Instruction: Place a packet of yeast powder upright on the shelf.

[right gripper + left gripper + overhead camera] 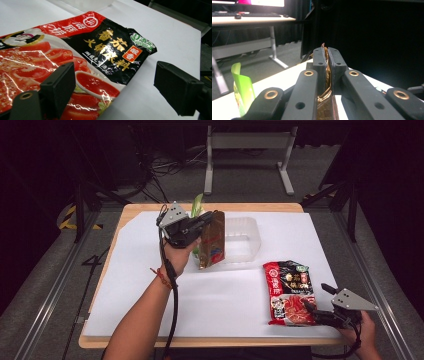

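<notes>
Foil brown pouch (212, 240), likely light and crinkly, hanging pinched at its edge in left tool (204, 222); right tool (314, 312) gaping beside red packet (290, 292).

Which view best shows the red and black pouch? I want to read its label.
The right gripper view: the red and black pouch lies close, its print large. The high view shows the whole pouch flat on the table, print small. The left gripper view looks elsewhere.

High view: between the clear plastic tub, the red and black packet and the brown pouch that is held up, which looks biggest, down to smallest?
1. Red and black packet and clear plastic tub: about alike, too close to rank.
2. Brown pouch: smallest, though it is raised nearer the camera and seen at an angle.
</notes>
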Demonstrator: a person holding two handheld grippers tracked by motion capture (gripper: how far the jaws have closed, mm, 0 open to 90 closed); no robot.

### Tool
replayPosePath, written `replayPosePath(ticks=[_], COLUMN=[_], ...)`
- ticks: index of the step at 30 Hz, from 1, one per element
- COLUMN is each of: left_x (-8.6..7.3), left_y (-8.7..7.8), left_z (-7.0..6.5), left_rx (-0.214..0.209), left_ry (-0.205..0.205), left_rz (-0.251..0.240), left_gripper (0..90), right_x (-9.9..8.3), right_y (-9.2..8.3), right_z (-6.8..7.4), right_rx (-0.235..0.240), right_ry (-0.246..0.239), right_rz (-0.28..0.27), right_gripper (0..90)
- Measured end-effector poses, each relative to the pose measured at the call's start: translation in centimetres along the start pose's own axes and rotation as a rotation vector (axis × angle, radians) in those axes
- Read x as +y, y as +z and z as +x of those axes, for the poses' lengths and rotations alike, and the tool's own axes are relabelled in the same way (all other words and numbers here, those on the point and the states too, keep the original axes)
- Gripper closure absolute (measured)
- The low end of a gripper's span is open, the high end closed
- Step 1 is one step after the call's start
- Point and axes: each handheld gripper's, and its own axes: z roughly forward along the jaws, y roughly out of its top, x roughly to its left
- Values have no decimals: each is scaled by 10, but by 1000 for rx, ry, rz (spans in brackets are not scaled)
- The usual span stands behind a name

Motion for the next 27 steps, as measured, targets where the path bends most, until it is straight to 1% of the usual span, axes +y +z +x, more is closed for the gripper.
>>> replayPosePath(ticks=[1, 3, 5, 7, 8, 9, 10, 13, 15, 16, 17, 18, 19, 20, 21, 22, 23, 24, 25, 27], left_x=[0, 0, 0, -1, -1, -1, -1, 1, 3, 4, 5, 7, 7, 10, 11, 11, 11, 10, 11, 13], left_y=[4, 9, 13, 18, 18, 22, 25, 34, 41, 45, 48, 52, 52, 59, 63, 66, 66, 70, 74, 80], left_z=[1, 3, 7, 10, 10, 12, 13, 14, 14, 16, 17, 19, 19, 20, 21, 23, 23, 26, 29, 31], left_rx=[15, 62, 90, 124, 124, 135, 146, 201, 240, 259, 265, 284, 284, 319, 339, 351, 351, 356, 371, 396], left_ry=[-4, 24, 5, 1, 1, -18, -27, -10, 5, 5, 2, 9, 9, 37, 52, 52, 52, 39, 40, 45], left_rz=[4, 17, 22, 32, 32, 30, 29, 46, 64, 70, 75, 82, 82, 103, 112, 117, 117, 125, 138, 143], left_gripper=[859, 859, 859, 859, 859, 859, 859, 859, 859, 859, 860, 859, 859, 859, 859, 859, 858, 858, 858, 859], right_x=[0, -1, -1, -1, -1, -1, -2, -2, -2, -3, -3, -3, -3, -3, -3, -3, -3, -3, -3, -3], right_y=[0, 0, 0, 0, 0, 0, 1, 1, 0, 0, 0, 0, 0, 0, 0, 0, 0, 0, -1, -1], right_z=[-1, -1, -1, -1, -1, -2, -2, -4, -4, -4, -4, -5, -5, -5, -5, -5, -5, -5, -5, -5], right_rx=[-3, -3, -4, -3, -3, -3, -1, 1, 0, -1, 1, 2, 2, 2, 2, 2, 2, 3, 2, 3], right_ry=[4, 6, 4, 3, 3, 4, 9, 23, 21, 20, 21, 22, 22, 21, 20, 19, 19, 18, 17, 20], right_rz=[3, 5, 7, 7, 7, 11, 13, 14, 13, 14, 13, 12, 12, 11, 12, 12, 12, 11, 10, 11], right_gripper=[177, 177, 177, 177, 177, 177, 177, 177, 177, 177, 177, 177, 177, 176, 176, 176, 176, 176, 176, 176])
